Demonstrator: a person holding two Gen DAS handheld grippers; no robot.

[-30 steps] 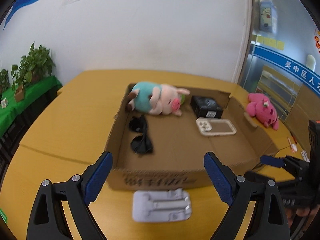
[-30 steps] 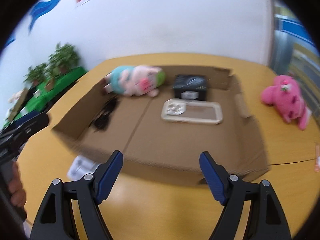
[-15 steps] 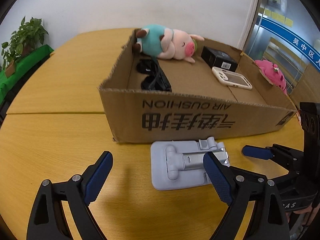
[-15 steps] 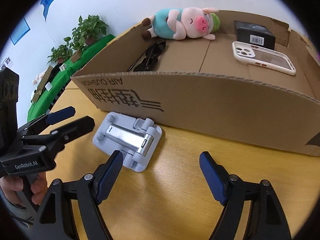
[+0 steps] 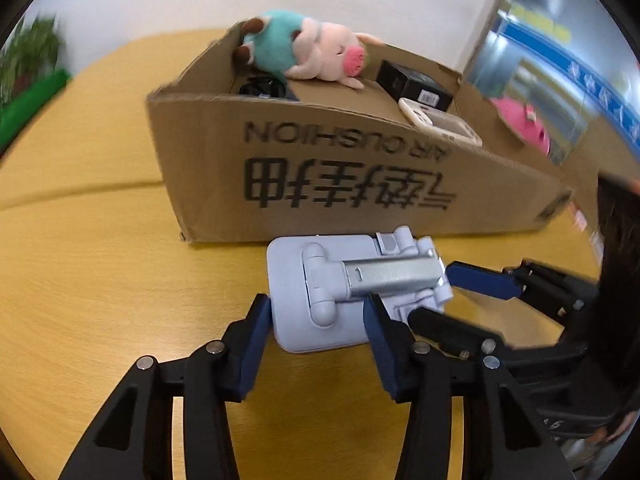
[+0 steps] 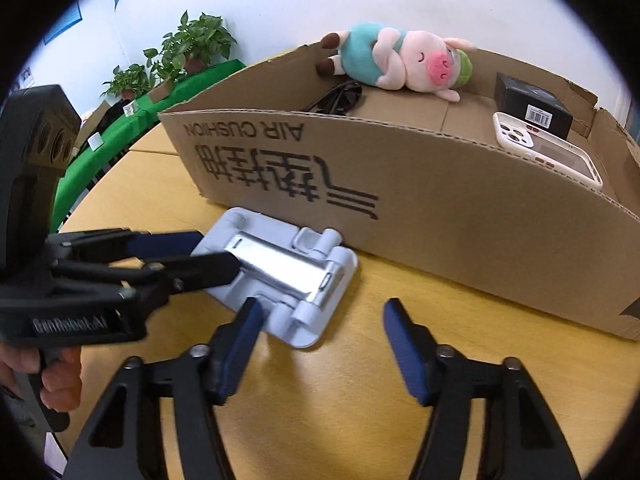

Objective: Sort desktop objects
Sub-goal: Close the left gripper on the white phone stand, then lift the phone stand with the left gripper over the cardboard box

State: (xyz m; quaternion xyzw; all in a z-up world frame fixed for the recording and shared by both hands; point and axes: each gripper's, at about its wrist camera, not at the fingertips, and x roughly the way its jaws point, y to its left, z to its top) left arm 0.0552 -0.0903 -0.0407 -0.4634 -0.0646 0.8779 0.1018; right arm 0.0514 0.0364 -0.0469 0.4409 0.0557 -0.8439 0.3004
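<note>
A pale grey folding phone stand (image 5: pixel 296 312) lies flat on the yellow table, just in front of the cardboard box (image 5: pixel 360 184). My left gripper (image 5: pixel 316 300) is closing over the stand's left end, one pad against its left edge and the other against its top. In the right wrist view the stand (image 6: pixel 288 264) has the left gripper (image 6: pixel 219 251) on its far-left corner. My right gripper (image 6: pixel 322 304) is also closing. The stand's near right corner sits between its jaws, with a gap at the right pad.
Inside the box lie a pig plush (image 6: pixel 400 60), dark sunglasses (image 6: pixel 340 96), a black carton (image 6: pixel 532 108) and a white phone case (image 6: pixel 548 152). A pink plush (image 5: pixel 520 124) sits beyond the box. Potted plants (image 6: pixel 192 48) stand at the far left. A hand (image 6: pixel 52 384) holds the left gripper.
Both grippers came down from above the box to the table in front of it. Their jaws narrowed around the phone stand from either end.
</note>
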